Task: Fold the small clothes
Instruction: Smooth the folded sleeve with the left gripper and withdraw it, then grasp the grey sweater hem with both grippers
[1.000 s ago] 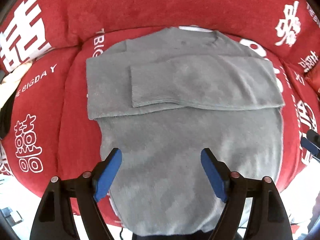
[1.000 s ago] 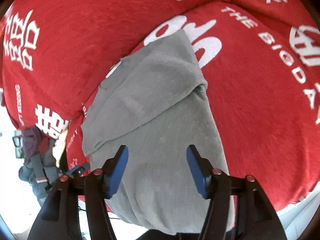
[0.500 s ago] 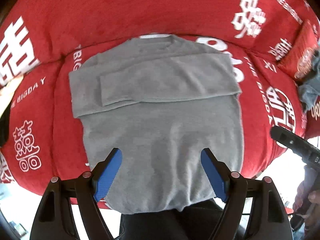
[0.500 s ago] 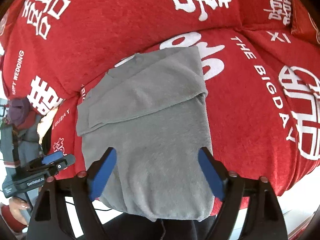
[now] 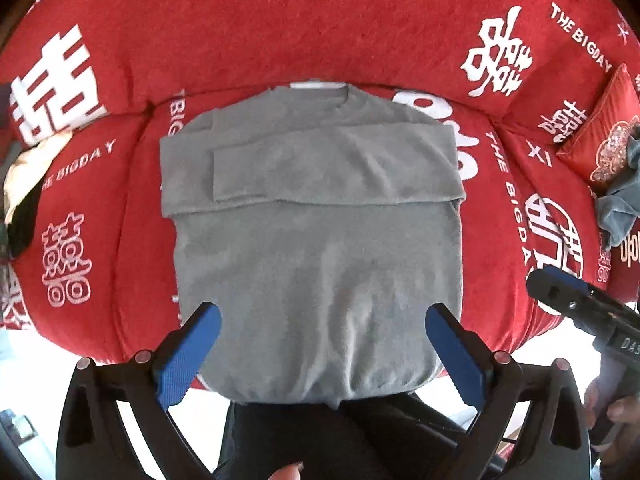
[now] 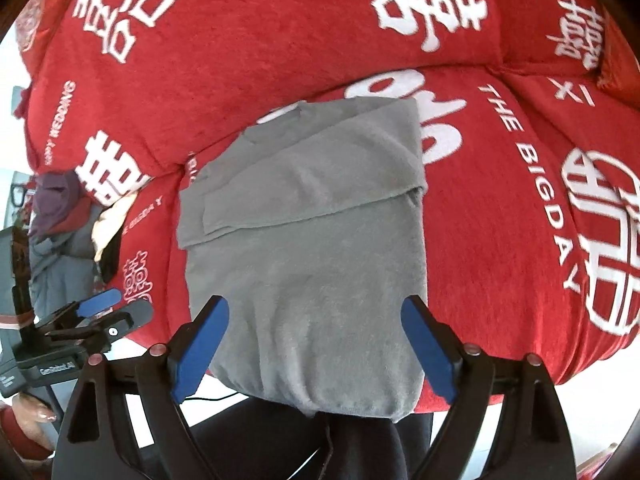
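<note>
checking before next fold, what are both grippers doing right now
left gripper: jaws opening, nothing held, above the grey sweater.
right gripper: jaws open, nothing held.

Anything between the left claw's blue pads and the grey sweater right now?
Nothing. In the left wrist view the left claw hangs over the grey sweater, its jaws opening wide, with only air between its pads and the knit.

Both wrist views look down, sharing the grey sweater [image 5: 316, 240] on the red sofa [image 5: 320, 20]
</note>
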Demonstrator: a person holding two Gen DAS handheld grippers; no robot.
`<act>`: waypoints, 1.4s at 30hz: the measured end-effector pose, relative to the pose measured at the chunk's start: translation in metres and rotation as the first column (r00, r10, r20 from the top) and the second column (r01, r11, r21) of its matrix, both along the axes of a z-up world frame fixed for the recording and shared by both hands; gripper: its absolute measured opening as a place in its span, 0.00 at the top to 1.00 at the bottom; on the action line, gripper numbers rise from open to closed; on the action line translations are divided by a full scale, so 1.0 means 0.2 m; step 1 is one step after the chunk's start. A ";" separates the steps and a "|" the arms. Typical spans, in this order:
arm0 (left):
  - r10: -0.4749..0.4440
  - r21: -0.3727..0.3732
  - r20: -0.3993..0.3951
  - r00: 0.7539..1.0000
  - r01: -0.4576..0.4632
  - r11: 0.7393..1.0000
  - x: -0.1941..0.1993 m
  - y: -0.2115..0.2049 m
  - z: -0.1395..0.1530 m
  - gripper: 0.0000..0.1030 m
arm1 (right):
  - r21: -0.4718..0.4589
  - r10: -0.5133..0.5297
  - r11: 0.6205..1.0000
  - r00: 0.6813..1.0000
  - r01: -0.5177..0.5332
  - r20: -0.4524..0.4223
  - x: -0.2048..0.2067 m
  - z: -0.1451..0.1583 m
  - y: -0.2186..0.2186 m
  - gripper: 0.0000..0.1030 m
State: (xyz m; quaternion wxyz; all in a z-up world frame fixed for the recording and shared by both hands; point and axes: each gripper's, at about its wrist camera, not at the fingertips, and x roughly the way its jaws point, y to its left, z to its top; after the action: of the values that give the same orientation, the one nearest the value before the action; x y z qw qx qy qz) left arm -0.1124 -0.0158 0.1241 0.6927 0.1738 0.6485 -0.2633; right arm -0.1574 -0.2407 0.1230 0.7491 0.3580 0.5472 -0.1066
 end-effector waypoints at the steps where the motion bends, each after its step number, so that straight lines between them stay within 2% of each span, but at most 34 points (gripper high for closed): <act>1: 0.011 0.011 -0.001 1.000 -0.011 1.000 -0.01 0.01 0.00 0.01 | 0.003 0.011 1.000 1.000 -0.011 0.001 0.00 0.01 0.00 0.13; 3: 0.035 0.025 -0.008 0.999 -0.035 0.999 -0.03 0.03 -0.01 0.01 | 0.013 0.040 0.999 0.999 -0.039 -0.008 0.01 0.02 0.00 0.13; 5: 0.070 0.006 -0.039 0.997 -0.069 0.998 -0.04 0.06 0.00 0.01 | 0.021 0.057 0.998 0.998 -0.057 -0.012 0.01 0.03 -0.01 0.13; 12: 0.175 0.007 0.002 0.985 -0.175 0.985 -0.08 0.18 0.05 0.01 | 0.051 0.105 0.993 0.994 -0.103 -0.024 0.00 -0.01 -0.06 0.12; 17: 0.212 0.012 0.011 0.977 -0.212 0.977 -0.08 0.26 0.06 0.01 | 0.081 0.081 0.994 0.997 -0.079 -0.019 0.00 -0.02 -0.08 0.12; 25: 0.132 -0.026 0.003 0.991 -0.132 0.991 -0.14 0.34 0.01 0.01 | 0.094 0.025 0.995 0.999 -0.023 -0.021 -0.08 -0.04 0.00 0.12; 34: 0.040 -0.041 0.006 0.999 -0.039 0.998 -0.24 0.61 -0.18 0.01 | 0.141 -0.148 0.978 0.988 0.154 -0.051 -0.39 -0.19 0.23 0.12; 42: 0.065 -0.035 -0.024 0.998 -0.066 0.997 -0.25 0.86 -0.39 0.01 | 0.203 -0.241 0.949 0.970 0.243 -0.035 -0.58 -0.33 0.38 0.12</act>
State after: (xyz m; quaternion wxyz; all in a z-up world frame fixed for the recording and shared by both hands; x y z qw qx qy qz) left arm -0.1624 0.1561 0.0469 0.6967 0.1371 0.6568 -0.2540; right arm -0.2740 -0.1644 0.0562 0.6867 0.4972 0.5108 -0.1423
